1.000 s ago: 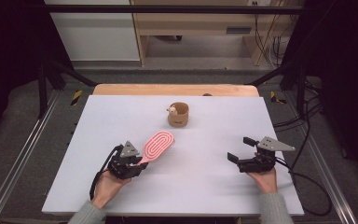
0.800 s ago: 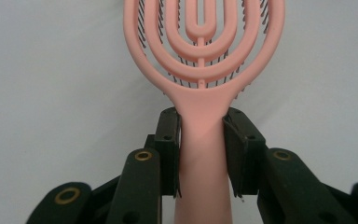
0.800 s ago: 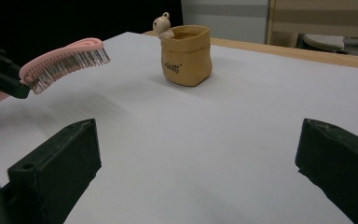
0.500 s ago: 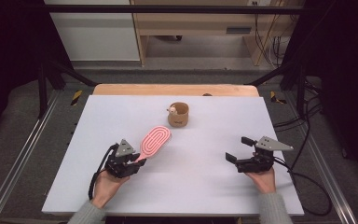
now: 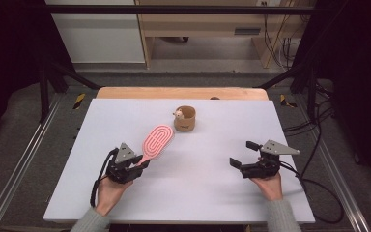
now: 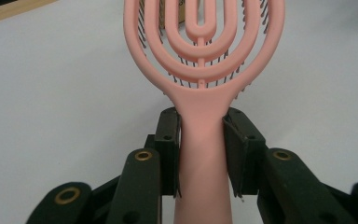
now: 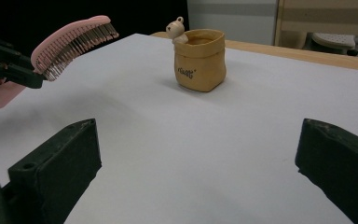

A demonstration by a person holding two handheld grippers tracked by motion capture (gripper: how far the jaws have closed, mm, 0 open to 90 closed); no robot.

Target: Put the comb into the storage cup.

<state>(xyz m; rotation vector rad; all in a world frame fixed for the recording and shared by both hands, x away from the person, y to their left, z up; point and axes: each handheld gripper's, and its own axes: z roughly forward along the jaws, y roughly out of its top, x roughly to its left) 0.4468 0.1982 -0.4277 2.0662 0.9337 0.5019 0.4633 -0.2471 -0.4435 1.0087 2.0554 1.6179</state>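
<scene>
Pink hairbrush (image 5: 156, 140) held by its handle, lifted off the white table (image 5: 101, 121), bristles down, head pointing toward a tan pot (image 5: 185, 118) nearby. Left gripper (image 5: 137, 166) clamped on the handle. Right gripper (image 5: 239, 157), well apart, jaws wide open, holding nothing.

We see open table (image 5: 193, 193) between the two grippers; only the small cup (image 5: 185, 119) stands ahead, just beyond the brush (image 5: 157, 139) head.
</scene>
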